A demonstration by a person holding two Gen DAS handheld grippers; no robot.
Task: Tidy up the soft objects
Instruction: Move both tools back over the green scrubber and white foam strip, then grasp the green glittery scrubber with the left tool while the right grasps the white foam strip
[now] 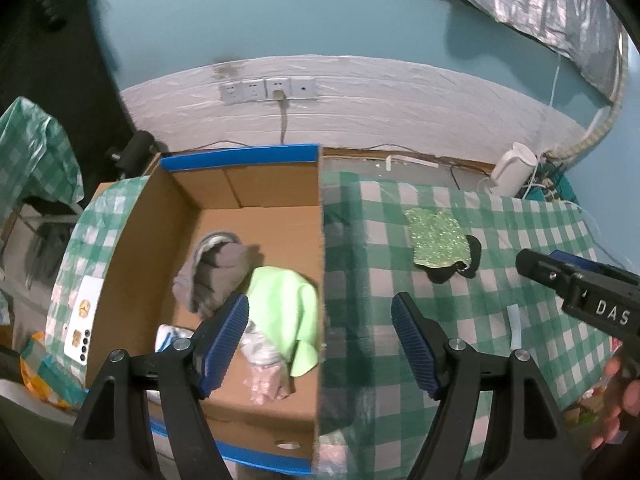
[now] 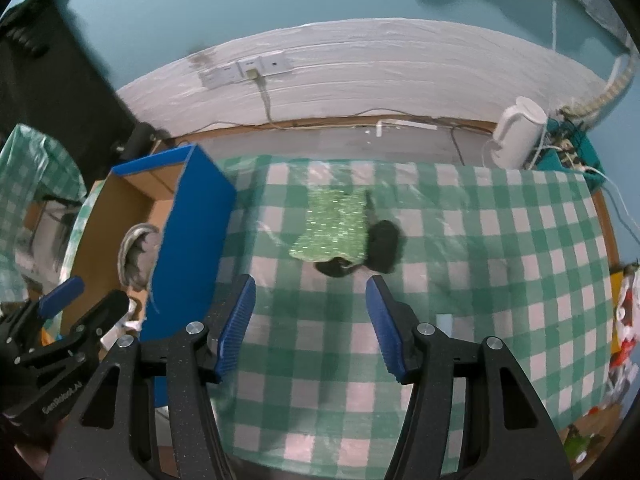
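A cardboard box [image 1: 256,184] with blue edges stands at the left of the checked table [image 1: 500,240]. Inside lie a grey cloth [image 1: 216,276], a light green cloth [image 1: 288,300] and a clear plastic glove [image 1: 266,376]. My left gripper [image 1: 320,344] is open, straddling the box's right wall with nothing between its fingers. On the table a glittery green piece [image 2: 332,228] lies over a black soft thing [image 2: 384,244]. My right gripper [image 2: 310,320] hovers open just in front of them, holding nothing. In the right wrist view the box [image 2: 192,240] shows its blue side.
A white kettle [image 2: 516,136] and cables sit on the floor past the table's far right corner. Wall sockets [image 1: 266,90] are behind. A phone [image 1: 84,316] lies on the box's left flap. Colourful items [image 2: 624,320] lie by the table's right edge.
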